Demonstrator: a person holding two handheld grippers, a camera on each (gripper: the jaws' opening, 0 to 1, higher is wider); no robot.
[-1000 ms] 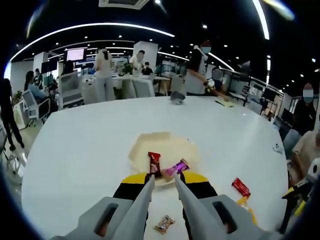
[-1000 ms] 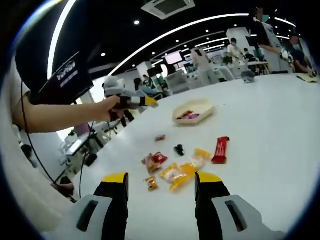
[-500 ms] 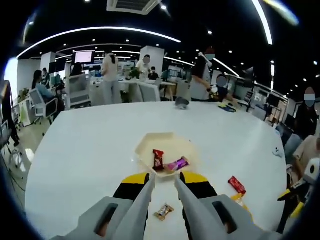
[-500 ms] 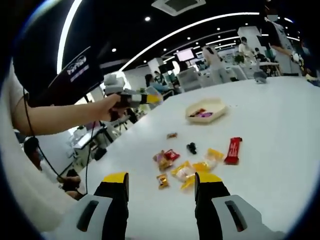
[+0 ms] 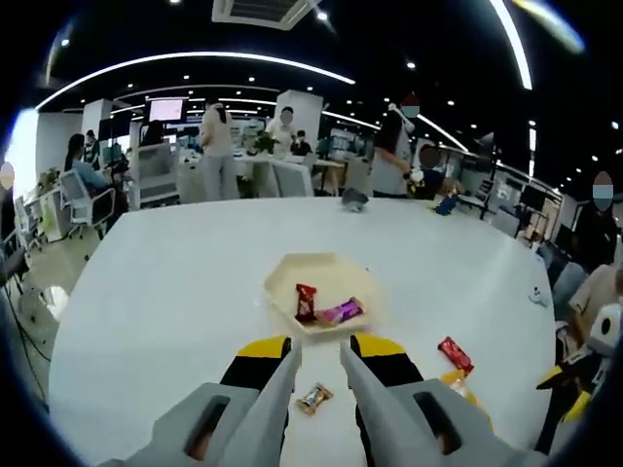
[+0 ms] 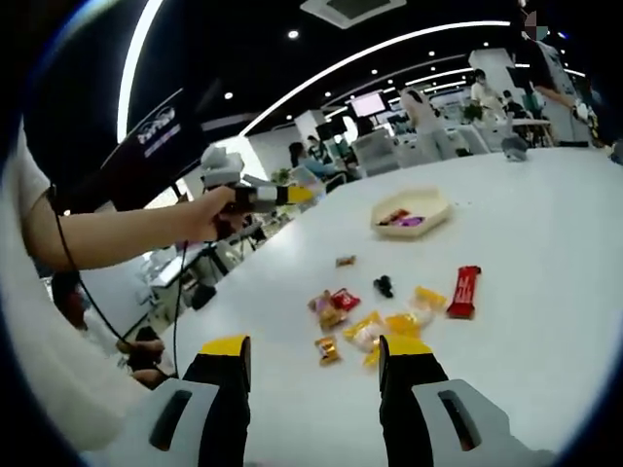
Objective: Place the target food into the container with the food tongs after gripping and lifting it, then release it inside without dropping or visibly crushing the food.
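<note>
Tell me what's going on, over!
Left gripper nearly closed, empty, above the table. Right gripper open, empty. Container holds two wrapped snacks; more snacks loose on table. Nothing blocking.

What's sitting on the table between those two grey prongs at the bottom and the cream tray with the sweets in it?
In the left gripper view, one small gold-brown wrapped candy lies on the white table between the left gripper and the tray; the rest is bare tabletop.

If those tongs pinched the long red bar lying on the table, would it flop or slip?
The red bar probably stays fairly stiff: it lies flat and straight on the white table. Its glossy-looking wrapper may slide between the jaws. It looks small and thin, so likely light.
</note>
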